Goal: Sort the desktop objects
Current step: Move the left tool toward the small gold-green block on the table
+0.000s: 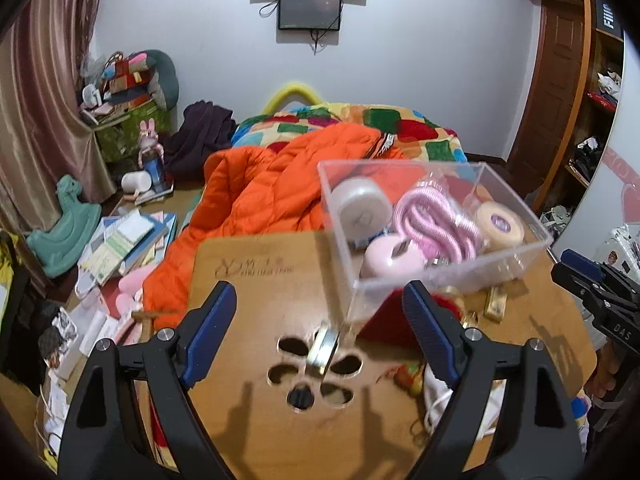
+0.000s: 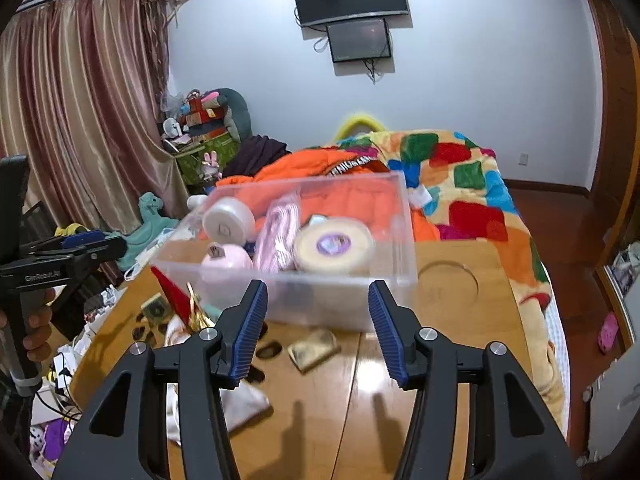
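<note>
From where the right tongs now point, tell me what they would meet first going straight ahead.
The right tongs stand open and empty. Straight ahead, they would probably meet the near wall of the clear plastic box first, though depth is hard to judge.

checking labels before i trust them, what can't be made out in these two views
- Left wrist view: red object behind the clear box, partly hidden by the box wall and the left gripper's finger.
- Left wrist view: metal ring on the wooden table, blurred.
- Right wrist view: small gold block, surface print smeared by blur.
</note>
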`<state>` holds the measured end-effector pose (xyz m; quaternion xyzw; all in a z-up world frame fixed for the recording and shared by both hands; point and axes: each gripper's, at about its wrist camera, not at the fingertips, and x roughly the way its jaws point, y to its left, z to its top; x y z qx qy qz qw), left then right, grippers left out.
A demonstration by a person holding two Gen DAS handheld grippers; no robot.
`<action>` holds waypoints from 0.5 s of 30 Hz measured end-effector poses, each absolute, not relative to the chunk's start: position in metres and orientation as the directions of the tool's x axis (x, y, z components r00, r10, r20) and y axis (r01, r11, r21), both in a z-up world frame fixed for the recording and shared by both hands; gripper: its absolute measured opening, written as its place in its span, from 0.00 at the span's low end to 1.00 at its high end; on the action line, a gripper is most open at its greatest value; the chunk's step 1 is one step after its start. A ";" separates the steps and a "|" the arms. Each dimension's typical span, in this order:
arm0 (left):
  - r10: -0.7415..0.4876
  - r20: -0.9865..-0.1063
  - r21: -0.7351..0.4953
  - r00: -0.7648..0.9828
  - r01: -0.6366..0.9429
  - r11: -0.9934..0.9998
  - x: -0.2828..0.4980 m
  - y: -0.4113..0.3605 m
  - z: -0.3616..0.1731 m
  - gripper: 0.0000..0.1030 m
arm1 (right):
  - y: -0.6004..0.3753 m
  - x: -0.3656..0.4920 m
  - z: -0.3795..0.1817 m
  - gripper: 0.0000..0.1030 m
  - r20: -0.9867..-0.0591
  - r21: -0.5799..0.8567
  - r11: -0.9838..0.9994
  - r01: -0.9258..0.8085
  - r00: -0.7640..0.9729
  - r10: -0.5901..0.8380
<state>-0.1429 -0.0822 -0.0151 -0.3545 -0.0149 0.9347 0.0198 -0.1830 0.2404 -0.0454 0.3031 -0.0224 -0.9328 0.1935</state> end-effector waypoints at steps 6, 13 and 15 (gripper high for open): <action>0.022 -0.696 -0.022 -0.718 -0.009 -1.000 -0.131 -0.089 -0.046 0.83 | 0.241 -0.187 -0.075 0.47 -0.615 0.186 -0.925 0.332 -0.695 -0.373; 0.027 -0.731 -0.022 -0.682 -0.016 -1.000 -0.135 -0.090 -0.080 0.82 | 0.228 -0.191 -0.101 0.47 -0.678 0.122 -0.928 0.352 -0.653 -0.337; 0.033 -0.729 -0.019 -0.684 -0.029 -0.999 -0.137 -0.087 -0.083 0.74 | 0.227 -0.194 -0.105 0.49 -0.691 0.112 -0.926 0.361 -0.641 -0.333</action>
